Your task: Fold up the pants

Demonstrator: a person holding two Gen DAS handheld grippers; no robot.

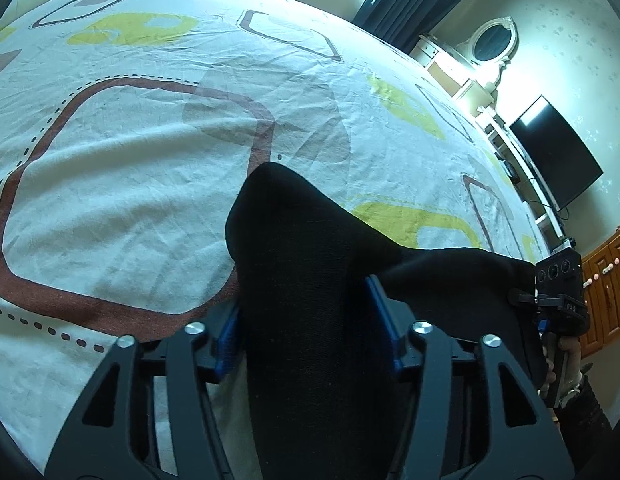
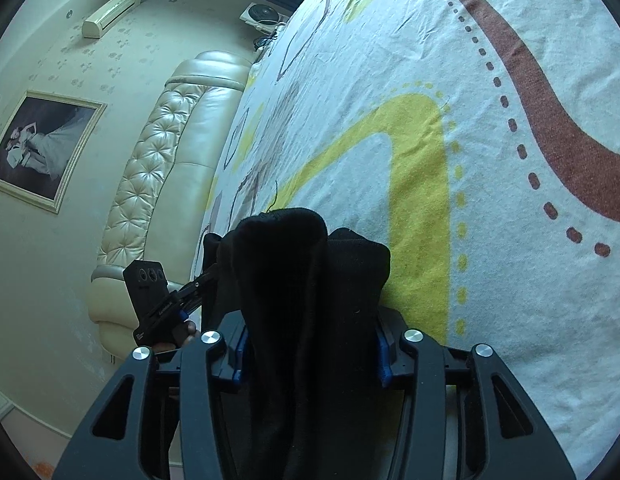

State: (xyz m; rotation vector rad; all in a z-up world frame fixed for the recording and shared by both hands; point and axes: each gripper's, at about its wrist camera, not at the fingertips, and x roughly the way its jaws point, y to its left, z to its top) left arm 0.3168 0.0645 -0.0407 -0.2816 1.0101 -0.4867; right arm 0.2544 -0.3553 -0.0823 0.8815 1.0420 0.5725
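Note:
The black pants [image 1: 310, 264] hang bunched between both grippers above the bed. My left gripper [image 1: 308, 320] is shut on a thick fold of the pants, which covers the gap between its blue pads [image 1: 230, 336]. The fabric stretches right to my right gripper [image 1: 557, 292] at the right edge of the left wrist view. In the right wrist view my right gripper [image 2: 310, 344] is shut on another bunch of the pants [image 2: 310, 272]. My left gripper [image 2: 162, 300] shows at its left, also gripping the fabric.
The bed sheet [image 1: 130, 184] is white with brown and yellow shapes and lies below both grippers. A tufted cream headboard [image 2: 150, 176] runs along the bed's far side. A dark TV [image 1: 557, 152] and a wooden cabinet [image 1: 605, 292] stand beyond the bed's right edge.

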